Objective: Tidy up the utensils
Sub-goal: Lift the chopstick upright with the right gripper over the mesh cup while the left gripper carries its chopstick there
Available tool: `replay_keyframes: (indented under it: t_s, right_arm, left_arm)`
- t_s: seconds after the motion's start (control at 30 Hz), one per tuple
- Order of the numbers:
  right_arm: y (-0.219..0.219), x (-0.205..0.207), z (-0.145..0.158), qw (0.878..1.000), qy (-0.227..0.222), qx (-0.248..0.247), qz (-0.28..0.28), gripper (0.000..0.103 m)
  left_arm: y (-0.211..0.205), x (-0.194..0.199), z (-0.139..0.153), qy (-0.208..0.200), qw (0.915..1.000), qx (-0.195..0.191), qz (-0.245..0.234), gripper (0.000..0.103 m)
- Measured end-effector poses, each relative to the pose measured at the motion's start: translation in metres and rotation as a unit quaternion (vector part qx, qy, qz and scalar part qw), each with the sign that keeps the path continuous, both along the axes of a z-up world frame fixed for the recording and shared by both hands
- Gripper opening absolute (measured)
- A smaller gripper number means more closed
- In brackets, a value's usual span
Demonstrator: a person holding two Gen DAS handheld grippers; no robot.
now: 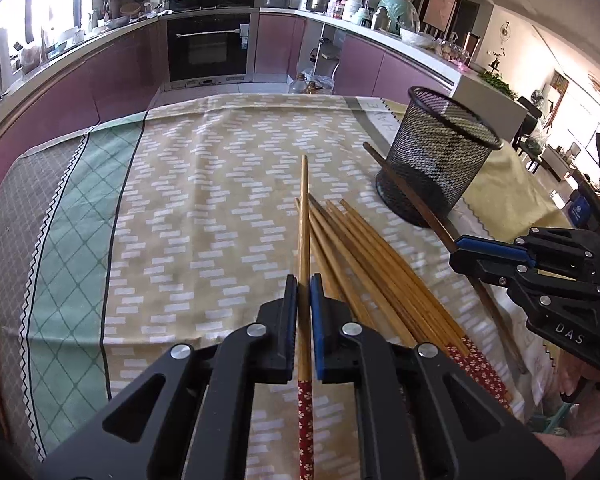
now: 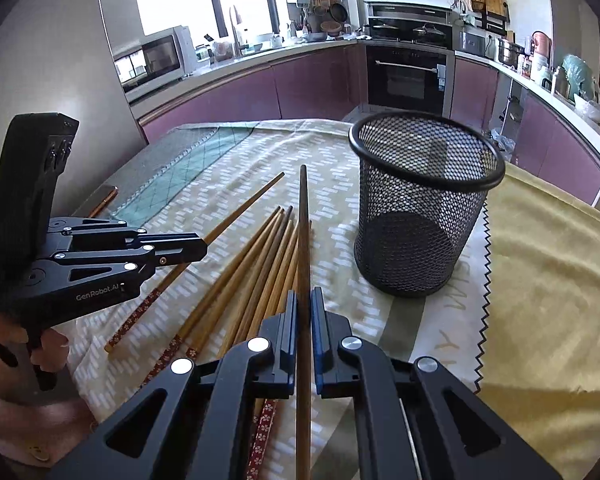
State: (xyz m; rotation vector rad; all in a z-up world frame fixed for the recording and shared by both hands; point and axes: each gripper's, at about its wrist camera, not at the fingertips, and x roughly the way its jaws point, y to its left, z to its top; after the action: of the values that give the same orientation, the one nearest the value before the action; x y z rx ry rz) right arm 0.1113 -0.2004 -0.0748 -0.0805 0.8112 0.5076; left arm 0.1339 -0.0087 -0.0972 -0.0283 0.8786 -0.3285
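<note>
My left gripper (image 1: 304, 280) is shut on a light wooden chopstick (image 1: 303, 220) with a red flowered end, pointing away over the cloth. My right gripper (image 2: 304, 292) is shut on a darker brown chopstick (image 2: 303, 232), also seen in the left wrist view (image 1: 416, 204) running past the holder's base. Several more chopsticks (image 1: 364, 268) lie in a loose pile on the tablecloth, also in the right wrist view (image 2: 256, 276). An empty black mesh holder (image 1: 432, 160) stands upright to the right of the pile; it shows in the right wrist view (image 2: 420, 208) too.
The table carries a patterned beige and green cloth (image 1: 204, 208) and a yellow cloth (image 2: 548, 280) at the right. A phone-like object (image 2: 104, 200) lies at the table's left edge. Purple kitchen cabinets (image 1: 112, 76) and an oven (image 1: 208, 46) stand behind.
</note>
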Motion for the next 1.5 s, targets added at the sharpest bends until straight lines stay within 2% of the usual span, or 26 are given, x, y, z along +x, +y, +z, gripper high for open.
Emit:
replay_keyframes:
  t_s: [0.2, 0.53, 0.83, 1.03, 1.2, 1.5]
  right_arm:
    - [-0.020, -0.008, 0.033, 0.998, -0.039, 0.046, -0.008, 0.006]
    - [-0.049, -0.011, 0.076, 0.990, -0.104, 0.096, -0.025, 0.006]
    - [-0.070, 0.003, 0.122, 0.979, -0.156, 0.125, -0.032, 0.006]
    - [-0.083, 0.022, 0.141, 0.973, -0.184, 0.127, -0.052, 0.006]
    - [-0.089, 0.041, 0.139, 0.973, -0.185, 0.119, -0.067, 0.006]
    - [-0.088, 0.052, 0.139, 0.970, -0.197, 0.120, -0.077, 0.006]
  left_arm:
    - [0.005, -0.018, 0.047, -0.047, 0.9977, -0.039, -0.028, 0.007]
    - [0.001, -0.035, 0.118, -0.119, 0.9865, -0.091, -0.066, 0.007]
    - [-0.023, -0.003, 0.162, -0.155, 0.9754, -0.141, -0.068, 0.007]
    - [-0.050, 0.018, 0.190, -0.193, 0.9678, -0.147, -0.066, 0.007]
    - [-0.074, 0.033, 0.191, -0.207, 0.9680, -0.128, -0.063, 0.007]
    - [-0.093, 0.063, 0.155, -0.177, 0.9768, -0.104, -0.060, 0.007]
